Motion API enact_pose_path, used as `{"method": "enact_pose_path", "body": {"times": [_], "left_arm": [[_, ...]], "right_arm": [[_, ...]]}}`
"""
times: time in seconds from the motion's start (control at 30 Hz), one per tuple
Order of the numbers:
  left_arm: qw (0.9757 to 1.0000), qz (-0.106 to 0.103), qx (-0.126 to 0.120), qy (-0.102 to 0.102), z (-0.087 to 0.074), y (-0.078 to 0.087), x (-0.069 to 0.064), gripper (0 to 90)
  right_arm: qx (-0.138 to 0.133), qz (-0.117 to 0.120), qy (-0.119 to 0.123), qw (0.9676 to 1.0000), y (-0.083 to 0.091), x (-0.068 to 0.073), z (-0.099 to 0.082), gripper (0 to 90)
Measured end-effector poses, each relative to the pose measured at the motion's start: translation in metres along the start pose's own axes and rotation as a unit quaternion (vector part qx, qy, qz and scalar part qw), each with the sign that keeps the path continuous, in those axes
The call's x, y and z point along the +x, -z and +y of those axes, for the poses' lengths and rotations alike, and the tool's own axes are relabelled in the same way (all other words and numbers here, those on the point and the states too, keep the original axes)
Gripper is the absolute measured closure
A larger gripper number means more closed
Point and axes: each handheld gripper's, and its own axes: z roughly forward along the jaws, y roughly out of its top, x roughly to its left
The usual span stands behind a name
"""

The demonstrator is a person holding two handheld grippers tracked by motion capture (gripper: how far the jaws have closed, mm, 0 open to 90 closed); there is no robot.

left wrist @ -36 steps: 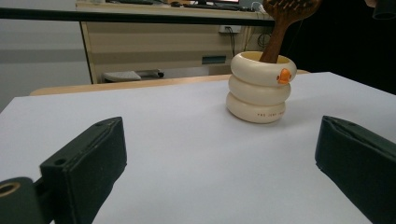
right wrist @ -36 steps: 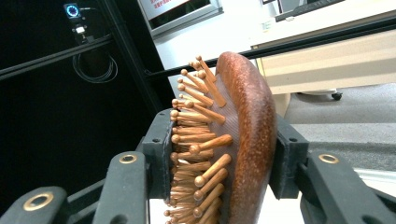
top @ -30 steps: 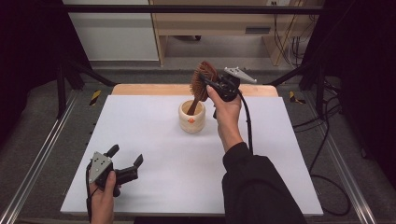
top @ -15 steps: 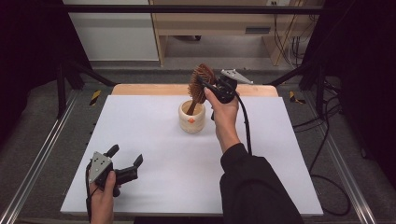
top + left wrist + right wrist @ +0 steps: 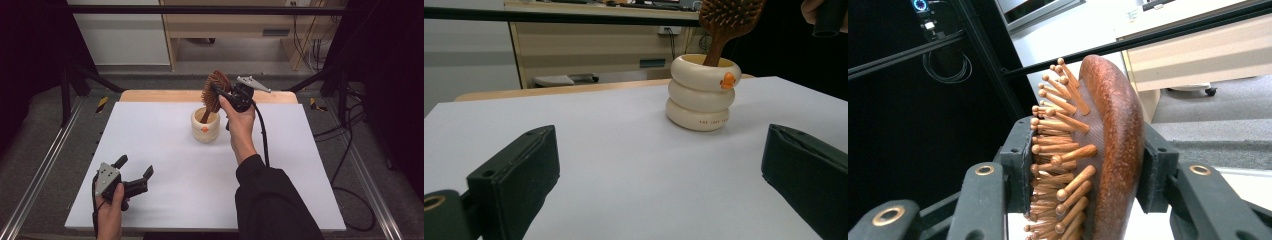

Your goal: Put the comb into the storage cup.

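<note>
Brown wooden paddle hairbrush [image 5: 215, 91]: one, head clamped between the right gripper's [image 5: 223, 95] jaws, pins toward one pad, back toward the other. Long axis slants down from the jaws; handle end sits inside the single cream ringed ceramic cup with a small orange duck [image 5: 205, 125], directly below. Left gripper [image 5: 135, 176], jaws wide and empty, rests low on the white bench [image 5: 310, 165], cup well ahead of it.

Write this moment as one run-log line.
right gripper: shut on wooden hairbrush | handle inside cream ringed cup | left gripper: open, empty

Only the cup [image 5: 205, 126] interrupts the open table [image 5: 165, 150].
</note>
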Motion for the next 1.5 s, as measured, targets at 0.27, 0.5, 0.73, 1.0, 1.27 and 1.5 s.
{"method": "enact_pose_path", "body": {"times": [0.27, 0.5, 0.73, 1.0, 1.27, 1.5], "left_arm": [[1.0, 0.001, 0.001, -0.002, 0.0, 0.0, 0.0, 2.0], [1.0, -0.001, 0.001, 0.0, 0.0, 0.0, 0.0, 2.0], [1.0, -0.001, 0.001, -0.001, 0.0, 0.0, 0.0, 2.0], [1.0, 0.001, 0.001, -0.002, 0.0, 0.0, 0.0, 2.0], [1.0, 0.001, 0.002, -0.002, 0.0, 0.0, 0.0, 2.0], [1.0, -0.002, 0.002, -0.001, 0.0, 0.0, 0.0, 2.1]], "right_arm": [[0.002, 0.002, -0.006, 1.0, -0.001, 0.0, -0.002, 51.3], [0.001, 0.005, -0.013, 0.9999, -0.003, -0.001, -0.005, 51.3], [0.001, 0.003, -0.015, 0.9999, -0.003, -0.002, -0.005, 51.3], [0.001, 0.0, -0.017, 0.9999, -0.004, -0.004, -0.007, 51.2], [0.005, -0.003, -0.018, 0.9998, -0.005, -0.006, -0.009, 51.3], [0.005, -0.002, -0.026, 0.9996, -0.005, -0.007, -0.012, 51.2]]}}
